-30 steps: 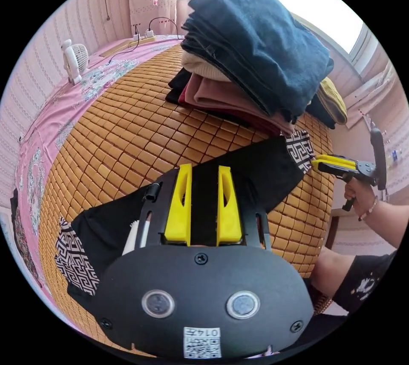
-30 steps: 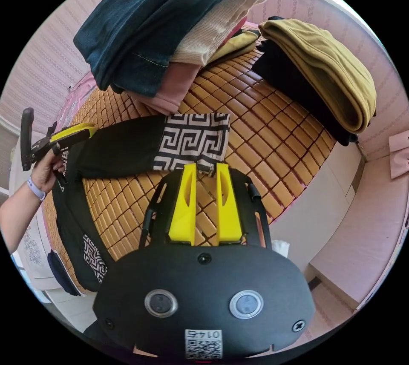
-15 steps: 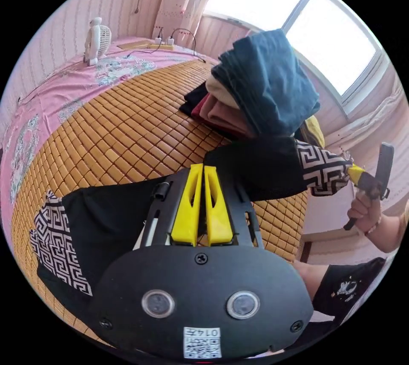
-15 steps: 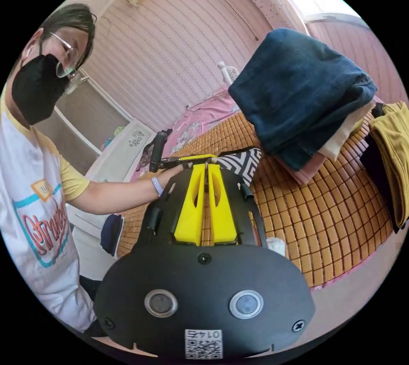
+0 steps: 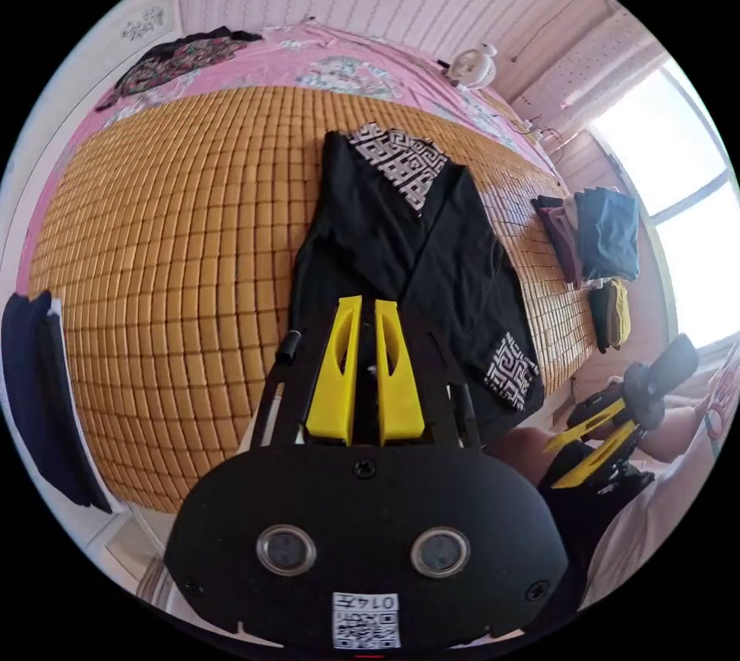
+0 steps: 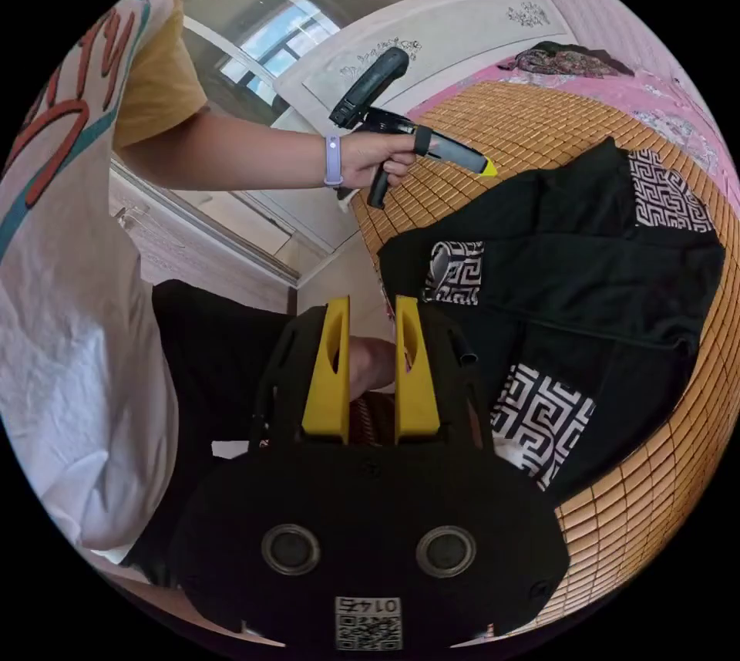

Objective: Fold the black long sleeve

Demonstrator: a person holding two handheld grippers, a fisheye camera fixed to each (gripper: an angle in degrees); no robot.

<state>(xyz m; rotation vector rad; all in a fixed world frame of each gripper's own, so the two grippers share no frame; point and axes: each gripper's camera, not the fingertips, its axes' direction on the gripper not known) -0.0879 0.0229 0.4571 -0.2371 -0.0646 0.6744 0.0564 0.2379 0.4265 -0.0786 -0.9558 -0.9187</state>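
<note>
The black long sleeve (image 5: 401,244) lies flat on the bamboo mat (image 5: 177,229), its sleeves folded in over the body. Its key-patterned cuffs (image 5: 401,160) (image 5: 510,372) rest on top. My left gripper (image 5: 368,306) hovers above the shirt's near hem with a narrow gap between its jaws and nothing in them. In the right gripper view the same shirt (image 6: 586,283) spreads to the right, and the left gripper (image 6: 482,166) hangs over its edge. My right gripper (image 6: 371,306) is open and empty, off the mat near the person's lap. It also appears in the left gripper view, right gripper (image 5: 574,460), jaws spread.
Folded clothes (image 5: 601,237) are stacked at the mat's far corner. A small fan (image 5: 474,65) and a dark patterned cloth (image 5: 177,55) sit on the pink sheet. A navy item (image 5: 38,383) hangs at the mat's left edge. The person's white T-shirt (image 6: 69,306) is close.
Half a second ago both grippers were shut, the right one holding a cuff up. Now that sleeve lies folded over the body, both grippers have pulled back, and the right has opened wide.
</note>
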